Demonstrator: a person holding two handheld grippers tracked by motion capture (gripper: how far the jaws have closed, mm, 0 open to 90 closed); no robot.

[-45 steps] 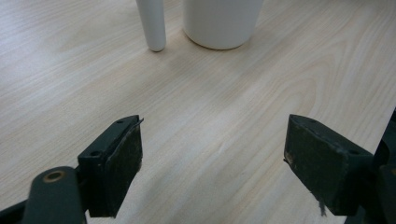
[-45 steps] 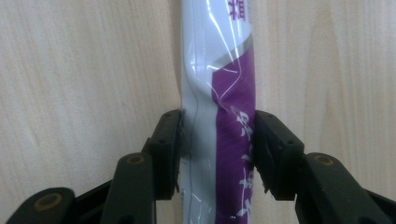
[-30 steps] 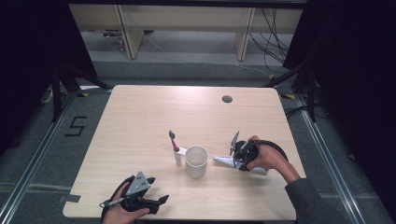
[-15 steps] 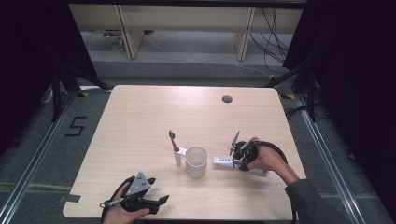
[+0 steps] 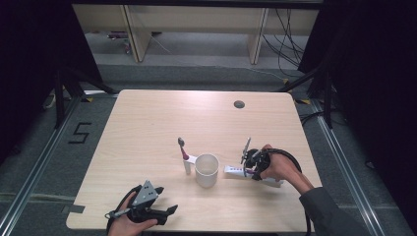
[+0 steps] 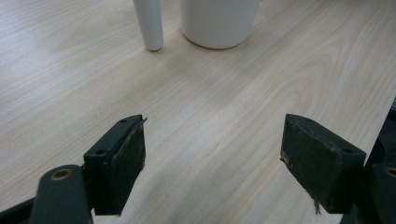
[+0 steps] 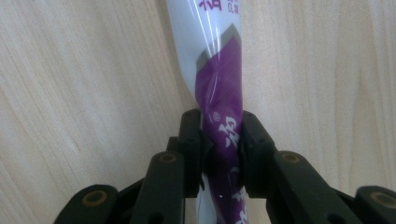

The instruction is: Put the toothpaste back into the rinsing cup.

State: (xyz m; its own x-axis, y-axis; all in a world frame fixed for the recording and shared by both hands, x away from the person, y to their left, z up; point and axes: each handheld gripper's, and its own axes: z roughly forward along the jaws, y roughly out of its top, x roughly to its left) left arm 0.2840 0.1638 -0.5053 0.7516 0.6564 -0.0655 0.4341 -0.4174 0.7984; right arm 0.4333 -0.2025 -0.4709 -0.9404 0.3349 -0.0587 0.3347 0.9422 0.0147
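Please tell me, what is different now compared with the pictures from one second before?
The right gripper has just been closing its jaws and now pinches the purple-and-white toothpaste tube, which lies on the table. The left gripper remains open near the front edge. The white cup and the toothbrush kept their places.

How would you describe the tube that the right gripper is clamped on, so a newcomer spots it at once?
On the wooden table, look just right of the white cup. There lies the toothpaste tube, flat on the wood, pinched by the right gripper. Unlike the upright toothbrush left of the cup, it is white with purple print.
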